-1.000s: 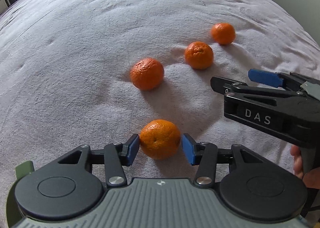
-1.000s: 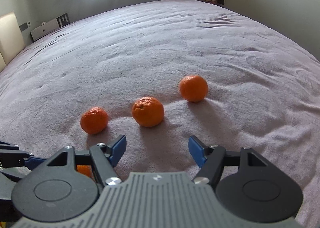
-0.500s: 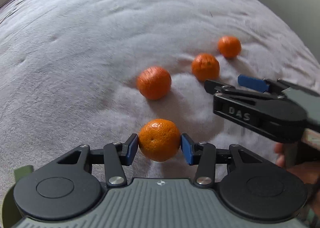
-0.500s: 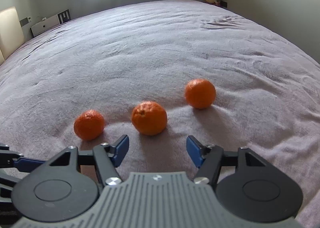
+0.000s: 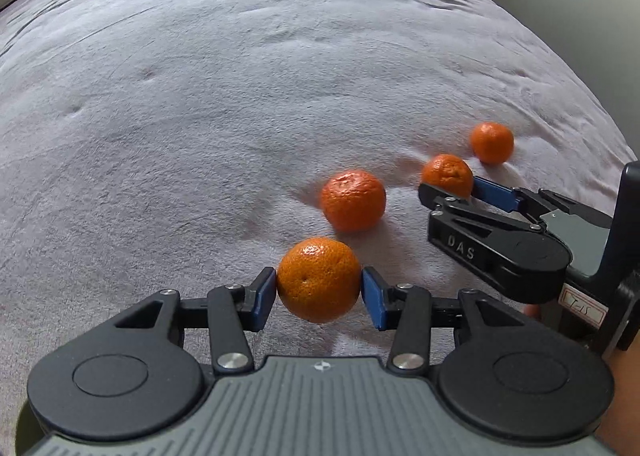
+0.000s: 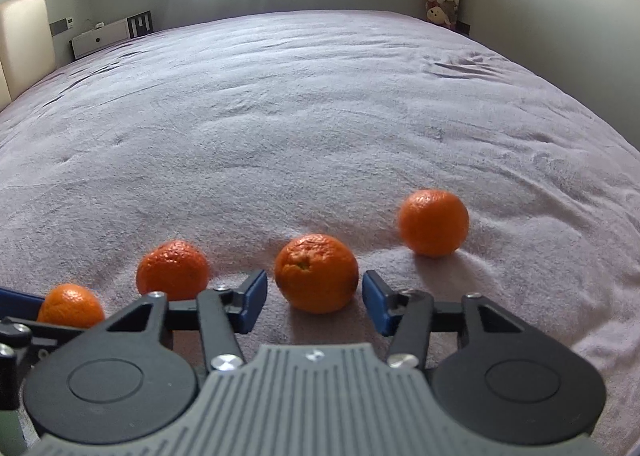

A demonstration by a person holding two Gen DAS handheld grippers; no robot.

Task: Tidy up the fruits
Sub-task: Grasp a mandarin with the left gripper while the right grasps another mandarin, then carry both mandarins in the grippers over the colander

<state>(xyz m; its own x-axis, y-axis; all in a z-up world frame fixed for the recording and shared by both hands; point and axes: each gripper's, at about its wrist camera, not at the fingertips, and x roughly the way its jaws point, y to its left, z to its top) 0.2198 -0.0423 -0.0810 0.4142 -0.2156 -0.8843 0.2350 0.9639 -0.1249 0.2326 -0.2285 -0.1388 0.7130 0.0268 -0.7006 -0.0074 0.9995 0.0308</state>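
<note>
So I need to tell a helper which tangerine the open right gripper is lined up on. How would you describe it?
On the mauve bed cover, four tangerines lie in a loose row. Counting from the far-right tangerine, it is the second tangerine, between the fingers of the right gripper, untouched. Unlike its neighbours, its stem dimple faces the right wrist camera.

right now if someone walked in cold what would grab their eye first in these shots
Four bright orange mandarins stand out against the pale mauve blanket. The left gripper is shut on the nearest mandarin, blue pads pressed to its sides. The right gripper is open, its fingers on either side of the middle mandarin with gaps showing, while the left mandarin and the far right mandarin lie untouched.
</note>
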